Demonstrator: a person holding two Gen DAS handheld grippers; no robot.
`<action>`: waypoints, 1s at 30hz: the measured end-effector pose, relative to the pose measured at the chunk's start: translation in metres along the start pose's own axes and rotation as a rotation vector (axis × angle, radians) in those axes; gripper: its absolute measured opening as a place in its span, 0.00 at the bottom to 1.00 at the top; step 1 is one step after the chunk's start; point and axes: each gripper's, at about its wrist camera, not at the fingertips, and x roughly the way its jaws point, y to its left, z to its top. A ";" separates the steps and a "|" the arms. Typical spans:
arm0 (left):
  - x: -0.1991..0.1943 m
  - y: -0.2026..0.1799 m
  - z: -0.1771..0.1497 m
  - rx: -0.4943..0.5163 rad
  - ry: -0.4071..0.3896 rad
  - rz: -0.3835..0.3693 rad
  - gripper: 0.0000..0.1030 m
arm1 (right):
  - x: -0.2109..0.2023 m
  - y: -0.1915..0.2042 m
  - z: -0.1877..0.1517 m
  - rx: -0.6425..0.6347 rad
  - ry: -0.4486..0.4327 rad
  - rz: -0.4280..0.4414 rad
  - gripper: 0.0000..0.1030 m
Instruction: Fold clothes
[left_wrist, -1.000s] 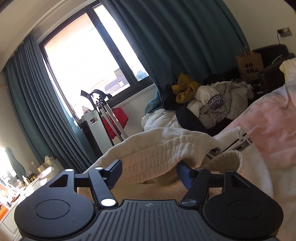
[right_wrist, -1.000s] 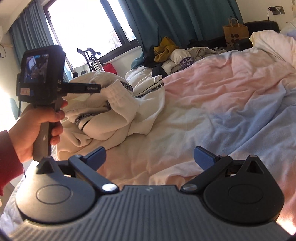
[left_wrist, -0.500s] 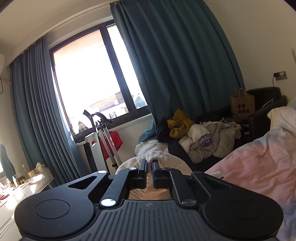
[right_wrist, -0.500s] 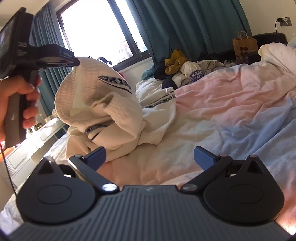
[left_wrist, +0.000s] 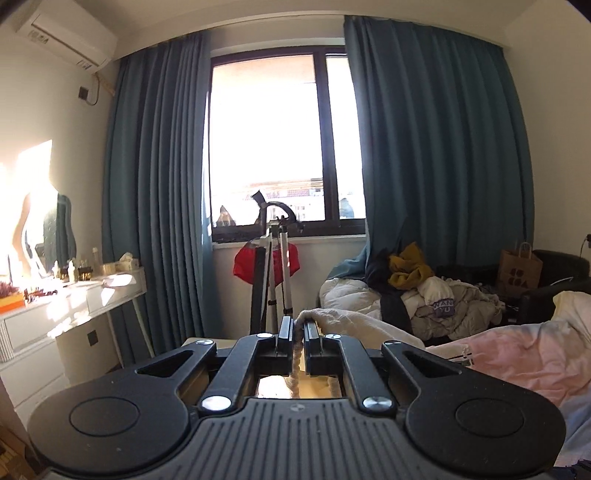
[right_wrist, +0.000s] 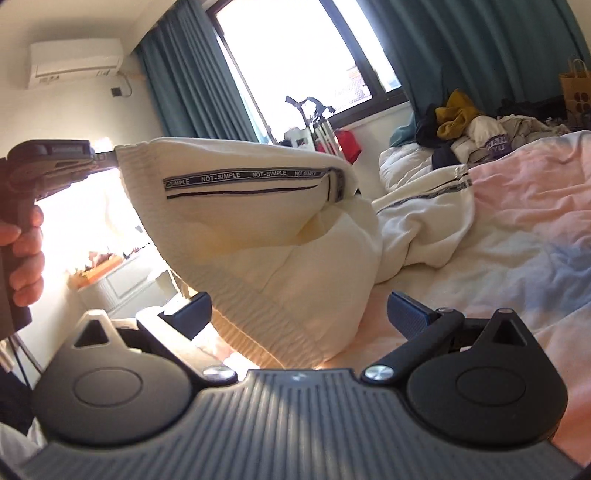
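"NOT-SIMPLE" repeated along cream garment's (right_wrist: 266, 221) stripe, "WAN… YU" on purple cloth (left_wrist: 442, 307)

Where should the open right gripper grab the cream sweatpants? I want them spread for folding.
Take the ribbed waistband of the cream sweatpants, straight ahead between the right gripper fingers. The left gripper already pinches its far end, so the band hangs taut and reachable above the bed.

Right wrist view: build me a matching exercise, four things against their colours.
Things:
1. ribbed garment with NOT-SIMPLE tape
2. heavy window curtains
3. crumpled sweater on the far clothes pile
4. paper carrier bag with handles

Colours:
A. brown
B. teal
C. cream
D. mustard yellow

Pairs: 1-C, 2-B, 3-D, 4-A
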 end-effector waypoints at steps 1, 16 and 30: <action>0.002 0.011 -0.008 -0.020 0.006 0.017 0.06 | 0.004 0.006 -0.004 -0.022 0.031 -0.001 1.00; 0.068 0.137 -0.102 -0.271 0.178 0.145 0.07 | 0.081 0.023 -0.045 -0.145 0.243 -0.125 0.72; 0.094 0.179 -0.125 -0.404 0.312 0.110 0.10 | 0.096 0.042 -0.042 -0.183 0.136 -0.143 0.33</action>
